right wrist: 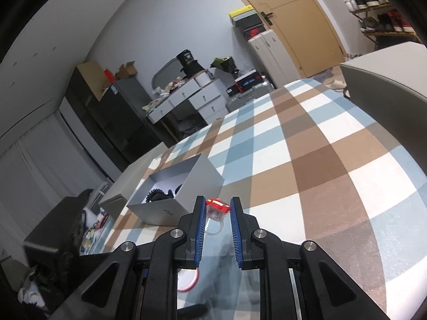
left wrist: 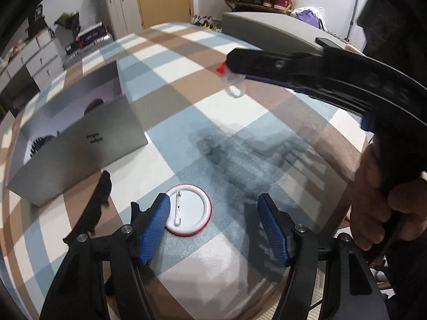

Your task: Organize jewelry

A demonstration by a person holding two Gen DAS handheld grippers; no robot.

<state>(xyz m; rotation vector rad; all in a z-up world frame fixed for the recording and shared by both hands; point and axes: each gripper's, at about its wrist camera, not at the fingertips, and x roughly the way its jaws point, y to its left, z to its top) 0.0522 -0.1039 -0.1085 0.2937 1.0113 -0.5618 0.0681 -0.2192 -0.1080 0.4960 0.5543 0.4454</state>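
A clear plastic ring with a red top (right wrist: 217,209) is pinched between the blue pads of my right gripper (right wrist: 218,208), held above the checked tablecloth. In the left wrist view the ring (left wrist: 232,83) hangs from the right gripper's tip in mid-air. A round white pin badge with a red rim (left wrist: 188,210) lies pin side up on the cloth, touching the left pad of my left gripper (left wrist: 213,208), which is open and empty. An open grey box (left wrist: 80,133) stands at the left; it also shows in the right wrist view (right wrist: 184,186), with dark jewelry inside.
The box lid (right wrist: 125,184) lies beside the box. The table has a blue, brown and white checked cloth (left wrist: 234,138). A grey chair back or pad (left wrist: 269,30) sits at the far right edge. Drawers, suitcases and a shoe rack stand beyond the table.
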